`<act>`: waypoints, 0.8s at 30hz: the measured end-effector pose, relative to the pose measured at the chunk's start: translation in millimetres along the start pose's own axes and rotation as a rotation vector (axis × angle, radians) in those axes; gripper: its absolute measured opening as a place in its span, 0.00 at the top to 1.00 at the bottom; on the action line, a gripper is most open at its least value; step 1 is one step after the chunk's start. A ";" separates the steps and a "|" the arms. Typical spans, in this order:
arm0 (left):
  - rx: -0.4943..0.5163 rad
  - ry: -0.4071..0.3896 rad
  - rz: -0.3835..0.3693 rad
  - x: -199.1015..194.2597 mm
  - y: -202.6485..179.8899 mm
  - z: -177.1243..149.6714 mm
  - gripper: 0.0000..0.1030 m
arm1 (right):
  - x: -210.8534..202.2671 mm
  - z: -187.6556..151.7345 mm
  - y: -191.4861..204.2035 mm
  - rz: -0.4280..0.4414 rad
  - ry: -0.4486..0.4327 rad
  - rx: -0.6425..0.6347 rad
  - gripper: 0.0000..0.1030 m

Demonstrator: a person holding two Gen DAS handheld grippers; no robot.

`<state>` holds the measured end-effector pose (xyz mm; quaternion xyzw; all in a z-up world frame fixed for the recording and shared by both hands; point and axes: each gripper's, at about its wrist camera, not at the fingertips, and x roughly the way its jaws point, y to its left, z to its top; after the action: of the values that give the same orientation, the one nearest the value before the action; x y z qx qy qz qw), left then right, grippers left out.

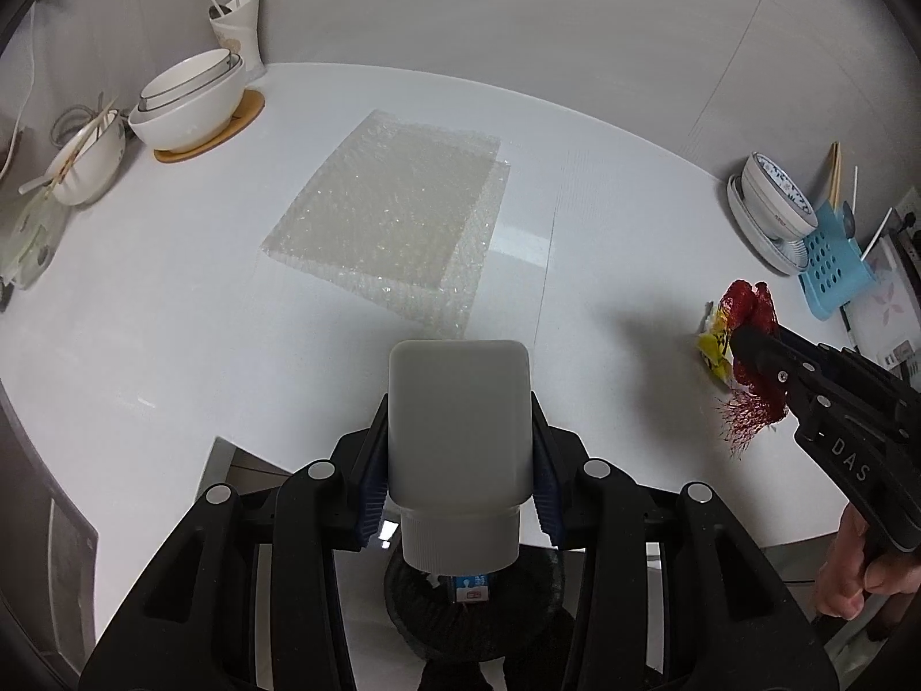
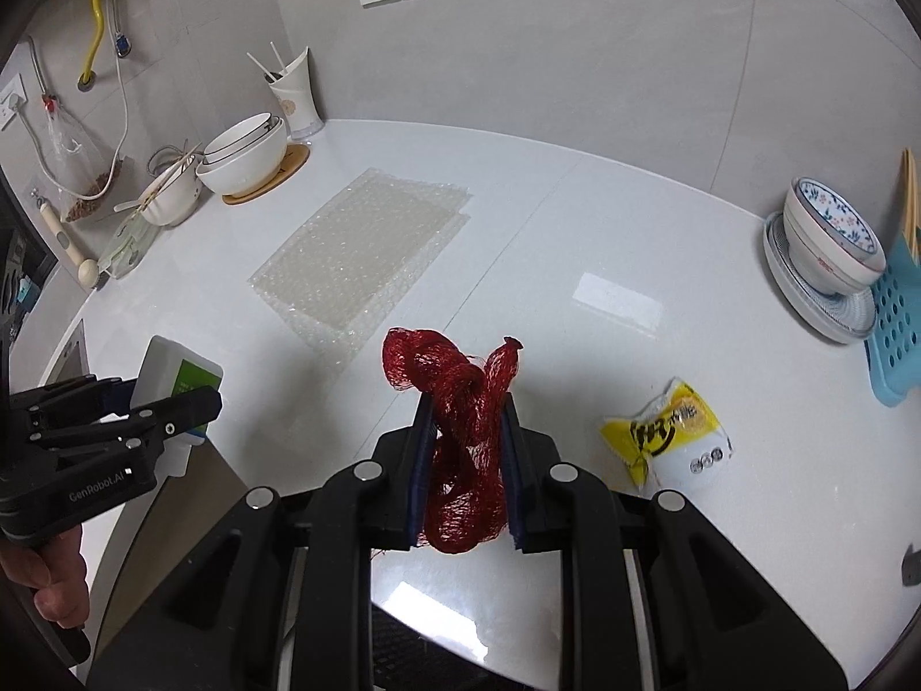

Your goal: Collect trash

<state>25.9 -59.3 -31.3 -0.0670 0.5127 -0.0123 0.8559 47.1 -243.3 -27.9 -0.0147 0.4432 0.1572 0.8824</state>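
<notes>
Evidently several pieces of trash are in play, and the largest still lying free is the bubble wrap sheet (image 2: 360,256), spread flat on the white counter (image 2: 604,242) at about eleven o'clock from the right gripper. It is judged to be very light, limp and slick; an edge or corner would need to be pinched, since the flat middle offers nothing to grip.

Next in size, the white plastic bottle (image 1: 459,432) is clamped across its flat sides by the left gripper (image 1: 457,460), cap toward the camera, above the counter's near edge. It is judged stiff, smooth and probably light, so a slip is possible if the squeeze is eased.

Smaller, the red mesh net bag (image 2: 463,443) is pinched, bunched up, by the nearly closed right gripper (image 2: 465,455). It is soft and snag-prone.

Smallest, the yellow snack wrapper (image 2: 668,435) lies on the counter at three o'clock, crinkly and best taken by a raised edge.
</notes>
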 end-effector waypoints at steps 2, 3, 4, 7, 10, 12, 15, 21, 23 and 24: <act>0.005 0.002 -0.003 -4.3 0.6 -8.0 0.61 | -7.2 -9.2 3.8 -0.003 -0.005 0.001 0.81; 0.007 0.002 -0.007 -6.5 1.3 -12.5 0.61 | -10.7 -14.0 5.8 -0.004 -0.006 0.001 0.81; 0.008 0.003 -0.011 -8.7 1.7 -16.6 0.61 | -14.3 -19.4 8.4 -0.004 -0.007 0.002 0.81; 0.008 0.004 -0.032 -14.0 3.9 -31.0 0.61 | -21.8 -32.7 13.5 -0.003 -0.013 -0.004 0.81; 0.012 0.010 -0.038 -16.6 5.0 -46.7 0.61 | -28.5 -48.9 21.0 -0.001 -0.012 -0.007 0.81; 0.016 0.014 -0.045 -18.5 5.3 -57.4 0.61 | -31.6 -59.3 25.2 0.002 -0.011 -0.008 0.81; 0.024 0.020 -0.048 -21.5 6.2 -74.4 0.61 | -35.4 -76.9 32.3 0.004 -0.007 -0.006 0.81; 0.026 0.033 -0.059 -23.6 10.0 -106.8 0.61 | -39.8 -107.8 44.8 0.022 0.010 -0.001 0.81; 0.020 0.043 -0.058 -20.9 13.4 -117.1 0.61 | -40.4 -116.8 50.0 0.027 0.012 -0.008 0.81; 0.019 0.050 -0.058 -19.1 15.2 -122.9 0.61 | -40.3 -121.6 52.1 0.034 0.015 -0.011 0.81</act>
<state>-92.0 -55.1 -73.7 -0.0735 0.5316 -0.0438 0.8426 -85.1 -224.5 -64.0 -0.0130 0.4493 0.1743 0.8761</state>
